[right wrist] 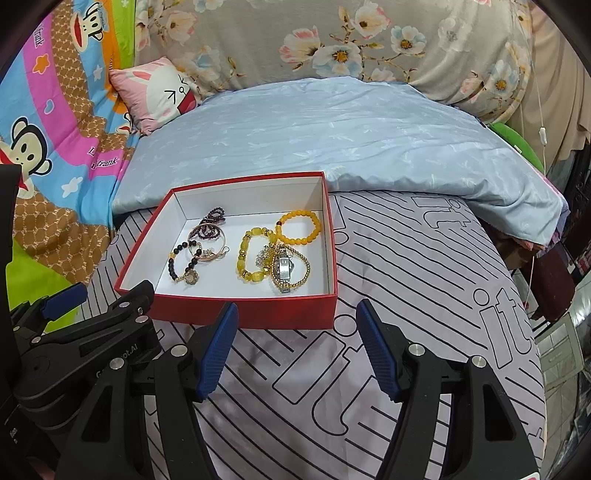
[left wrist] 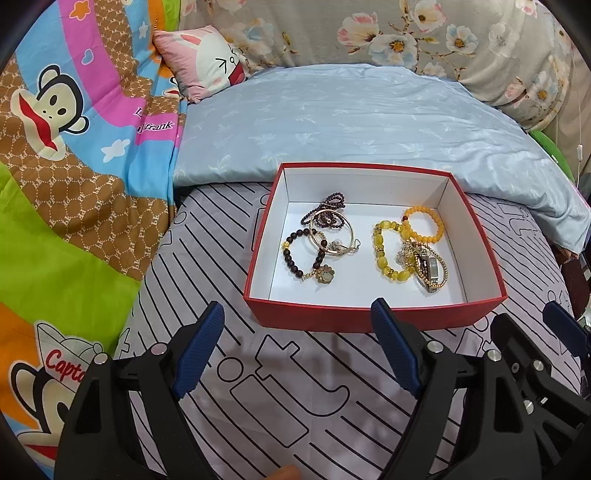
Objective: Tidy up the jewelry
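Note:
A red box (left wrist: 369, 319) with a white inside sits on the striped bed sheet; in the right wrist view its front wall (right wrist: 258, 308) faces me. Inside lie dark bead bracelets with a gold bangle (left wrist: 317, 240) on the left, and yellow bead bracelets (left wrist: 391, 254) with a silver watch (left wrist: 430, 271) and gold chain on the right. They also show in the right wrist view: dark beads (right wrist: 192, 254), yellow beads (right wrist: 255, 258), watch (right wrist: 284, 267). My left gripper (left wrist: 297, 317) is open and empty, just before the box's front wall. My right gripper (right wrist: 297, 314) is open and empty beside it.
A folded pale blue quilt (left wrist: 351, 122) lies behind the box. A colourful monkey-print blanket (left wrist: 66, 166) covers the left. A pink rabbit pillow (left wrist: 207, 62) and a floral cover (left wrist: 443, 33) are at the back. The bed's edge drops at the right (right wrist: 535, 332).

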A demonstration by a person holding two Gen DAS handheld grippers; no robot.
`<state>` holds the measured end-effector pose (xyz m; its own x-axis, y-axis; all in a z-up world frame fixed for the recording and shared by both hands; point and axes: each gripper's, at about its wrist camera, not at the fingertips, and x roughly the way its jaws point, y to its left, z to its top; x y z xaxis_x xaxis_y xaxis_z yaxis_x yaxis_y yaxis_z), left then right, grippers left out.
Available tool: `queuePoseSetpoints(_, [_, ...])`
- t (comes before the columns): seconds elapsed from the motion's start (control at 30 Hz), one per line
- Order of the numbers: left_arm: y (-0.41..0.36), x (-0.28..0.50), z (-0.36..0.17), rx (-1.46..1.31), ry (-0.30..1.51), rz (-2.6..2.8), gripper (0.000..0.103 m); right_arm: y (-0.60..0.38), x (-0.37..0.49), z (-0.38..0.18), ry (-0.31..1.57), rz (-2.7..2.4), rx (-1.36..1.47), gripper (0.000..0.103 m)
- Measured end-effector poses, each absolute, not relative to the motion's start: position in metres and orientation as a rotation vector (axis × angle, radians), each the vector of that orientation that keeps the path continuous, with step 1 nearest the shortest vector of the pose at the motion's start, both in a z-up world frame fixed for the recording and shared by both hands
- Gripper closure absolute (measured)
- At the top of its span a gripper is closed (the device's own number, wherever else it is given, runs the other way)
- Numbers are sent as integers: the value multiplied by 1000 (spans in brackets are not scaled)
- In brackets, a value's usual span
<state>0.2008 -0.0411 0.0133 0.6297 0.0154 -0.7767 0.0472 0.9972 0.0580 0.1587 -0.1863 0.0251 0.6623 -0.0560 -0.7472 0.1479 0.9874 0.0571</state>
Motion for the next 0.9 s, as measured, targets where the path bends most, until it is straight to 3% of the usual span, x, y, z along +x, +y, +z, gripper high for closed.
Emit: queuePoseSetpoints(0.9, [-36, 197, 13, 69, 896, -6, 24, -182, 153, 26, 845, -107, 115, 37])
